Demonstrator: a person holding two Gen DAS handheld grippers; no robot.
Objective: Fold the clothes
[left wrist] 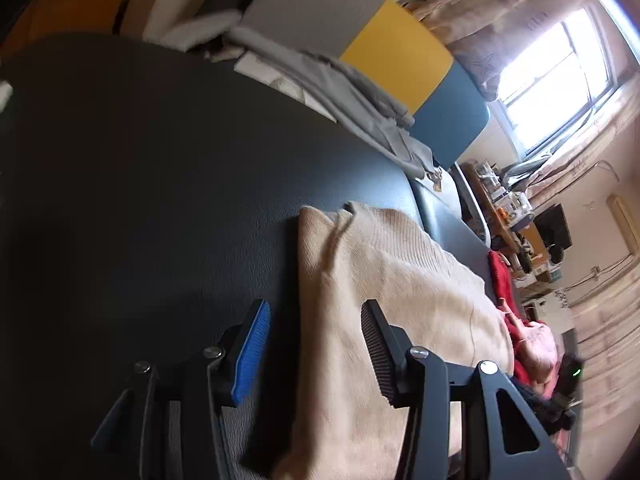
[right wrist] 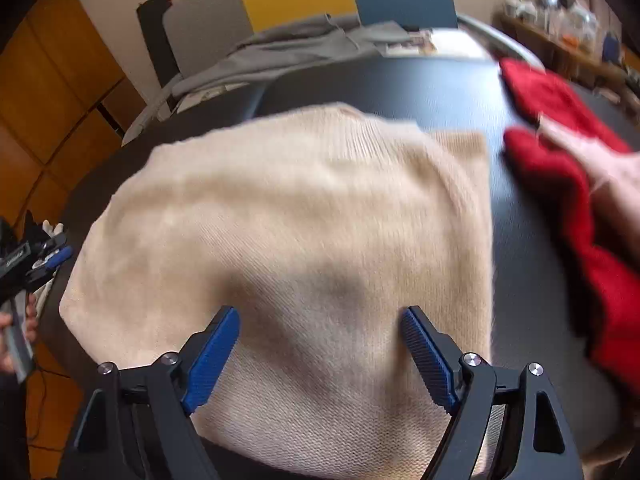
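The left gripper (left wrist: 316,316) points down at a slant and is rolled, so the room looks tipped in its view; its jaws stand apart with nothing pressed between them, one finger over bare table, the other over cloth. Left of it the dark table (left wrist: 152,184) is bare out to its curved edge. The beige knit garment (right wrist: 304,216) lies flat in the middle of the table, folded to a rough rectangle, its right edge straight, with a ribbed weave and soft creases. The right gripper (right wrist: 320,324) tilts steeply down above the garment's near part, jaws wide and empty. Further right, across a strip of bare table, lies a red cloth (right wrist: 568,168), blurred, with what may be a hand on it
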